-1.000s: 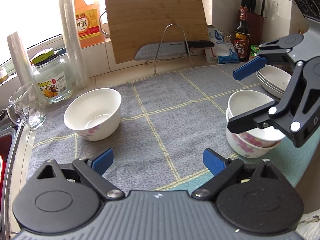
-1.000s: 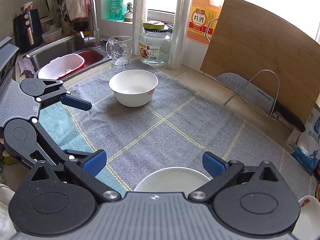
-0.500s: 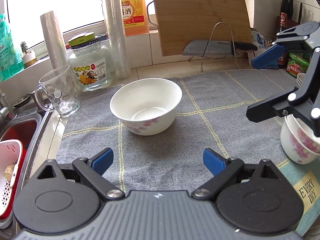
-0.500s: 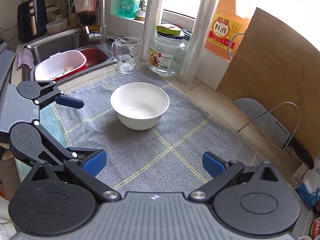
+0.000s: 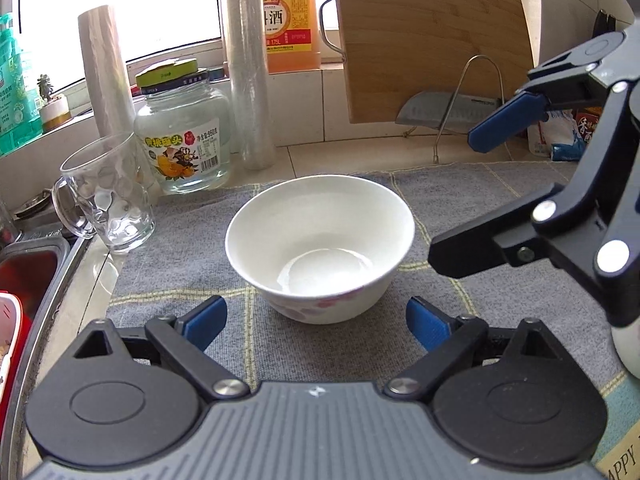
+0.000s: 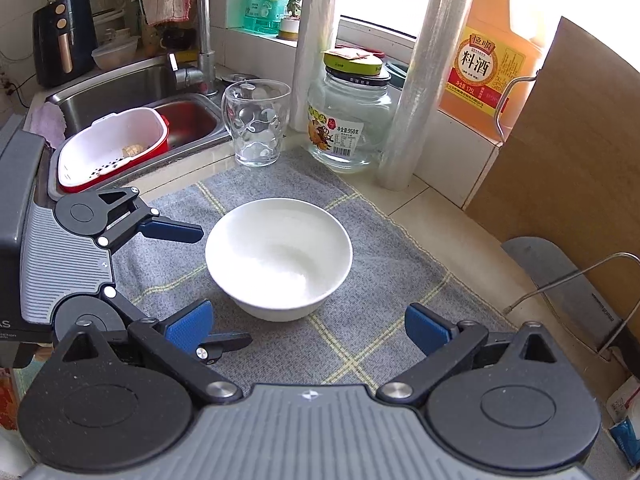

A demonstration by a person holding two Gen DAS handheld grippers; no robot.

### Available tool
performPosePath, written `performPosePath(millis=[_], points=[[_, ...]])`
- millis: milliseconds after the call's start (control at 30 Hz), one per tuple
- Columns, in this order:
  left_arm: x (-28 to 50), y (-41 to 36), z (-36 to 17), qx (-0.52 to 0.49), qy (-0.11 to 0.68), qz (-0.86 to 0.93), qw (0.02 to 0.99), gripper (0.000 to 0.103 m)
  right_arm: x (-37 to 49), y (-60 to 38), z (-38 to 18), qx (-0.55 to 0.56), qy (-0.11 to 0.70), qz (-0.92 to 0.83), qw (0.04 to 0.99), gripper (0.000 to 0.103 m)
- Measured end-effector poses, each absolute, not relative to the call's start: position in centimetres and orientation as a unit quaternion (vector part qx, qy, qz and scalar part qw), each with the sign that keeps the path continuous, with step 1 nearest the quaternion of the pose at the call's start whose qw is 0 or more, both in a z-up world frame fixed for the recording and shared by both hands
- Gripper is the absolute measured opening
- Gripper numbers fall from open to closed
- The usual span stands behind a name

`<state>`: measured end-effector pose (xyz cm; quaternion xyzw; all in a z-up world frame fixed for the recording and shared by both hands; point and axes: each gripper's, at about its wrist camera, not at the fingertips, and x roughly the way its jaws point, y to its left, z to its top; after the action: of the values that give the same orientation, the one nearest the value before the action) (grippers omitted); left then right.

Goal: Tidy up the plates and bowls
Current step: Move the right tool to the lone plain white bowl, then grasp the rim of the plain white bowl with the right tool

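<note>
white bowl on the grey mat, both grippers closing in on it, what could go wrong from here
1. The left gripper and right gripper both stand open, aimed at the same white bowl; their fingers could collide beside it.
2. A pinch on only the thin rim may let the smooth bowl tip or slip.
3. The glass mug and glass jar stand just behind the bowl; a push that way could knock them.

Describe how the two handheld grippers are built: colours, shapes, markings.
Both match. The left gripper and the right gripper each have a grey ribbed body with a small white mark, two round black discs, and black linkage arms with silver pivot pins. Blue pads tip the fingers. No cables, hands or sleeves show.
</note>
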<state>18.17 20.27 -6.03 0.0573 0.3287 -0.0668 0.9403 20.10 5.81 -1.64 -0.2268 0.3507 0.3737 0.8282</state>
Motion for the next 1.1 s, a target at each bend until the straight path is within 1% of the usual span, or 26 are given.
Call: performPosePath(millis=[300,467,567,633,667,867,933,1100], points=[[19.5,20.1,-6.9,0.057,0.315,-0.068,0.945,0.096,23.9,8.5,-3.5,-0.206,0.368,0.398,0.815,0.103],[19.6,20.2,-6.8,0.056,0.305,-0.067,0.948,0.096,25.7,9.5,-4.2,-0.197,0.379,0.413,0.804,0.101],[19.7,20.3,-6.8,0.051,0.3,-0.072,0.95,0.096,26.6,9.9,-4.4,-0.194,0.387,0.417,0.799,0.097],[19.7,20.4,-6.7,0.049,0.298,-0.075,0.951,0.096,27.2,10.0,-4.5,-0.191,0.393,0.42,0.795,0.09],[19.7,20.4,-6.7,0.048,0.296,-0.077,0.951,0.095,27.5,10.1,-4.6,-0.191,0.397,0.421,0.793,0.088],[19.6,20.6,-6.7,0.044,0.287,-0.087,0.953,0.095,28.4,10.4,-4.8,-0.189,0.408,0.427,0.784,0.081],[19.7,20.6,-6.7,0.043,0.287,-0.09,0.953,0.095,28.6,10.5,-5.0,-0.191,0.413,0.428,0.781,0.076],[19.6,20.7,-6.7,0.042,0.288,-0.092,0.952,0.095,29.0,10.6,-5.1,-0.19,0.419,0.429,0.777,0.071]])
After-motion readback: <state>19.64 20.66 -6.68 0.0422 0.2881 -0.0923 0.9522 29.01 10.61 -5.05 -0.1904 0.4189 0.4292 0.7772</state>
